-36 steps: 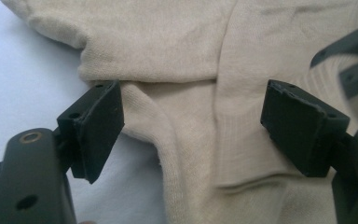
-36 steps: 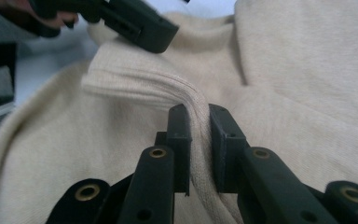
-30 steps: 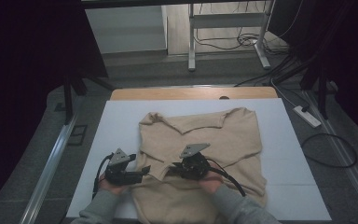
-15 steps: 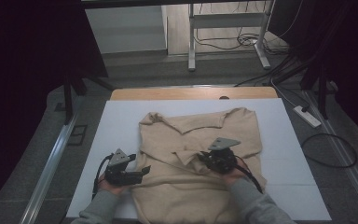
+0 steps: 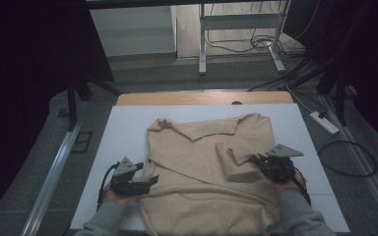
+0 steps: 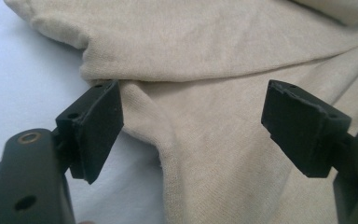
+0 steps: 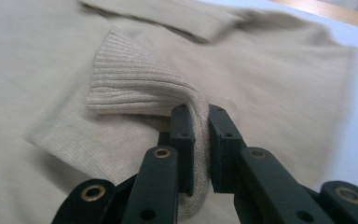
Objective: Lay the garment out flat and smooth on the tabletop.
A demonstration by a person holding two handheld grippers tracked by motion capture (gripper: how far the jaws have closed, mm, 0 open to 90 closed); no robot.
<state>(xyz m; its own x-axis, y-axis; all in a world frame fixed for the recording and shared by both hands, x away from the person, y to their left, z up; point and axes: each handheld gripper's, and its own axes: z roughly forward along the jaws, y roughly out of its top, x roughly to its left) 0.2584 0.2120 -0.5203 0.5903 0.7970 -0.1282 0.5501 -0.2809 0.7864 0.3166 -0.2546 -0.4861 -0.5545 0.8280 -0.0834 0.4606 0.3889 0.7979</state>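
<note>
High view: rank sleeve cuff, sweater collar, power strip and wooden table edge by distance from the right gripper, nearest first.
From the right gripper:
1. Sleeve cuff, pinched in its jaws, just left of it.
2. Power strip, on the floor, up and to the right.
3. Sweater collar, up and to the left.
4. Wooden table edge, along the far side.
Power strip and collar are close to call.

one sweater (image 5: pixel 202 167), two claws – left claw (image 5: pixel 150 181), right claw (image 5: pixel 259 162)

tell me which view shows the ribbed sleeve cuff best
The right gripper view: the ribbed cuff sits close, pinched by the right tongs. The high view shows it small beside those tongs; the left gripper view catches an unclear corner.
</note>
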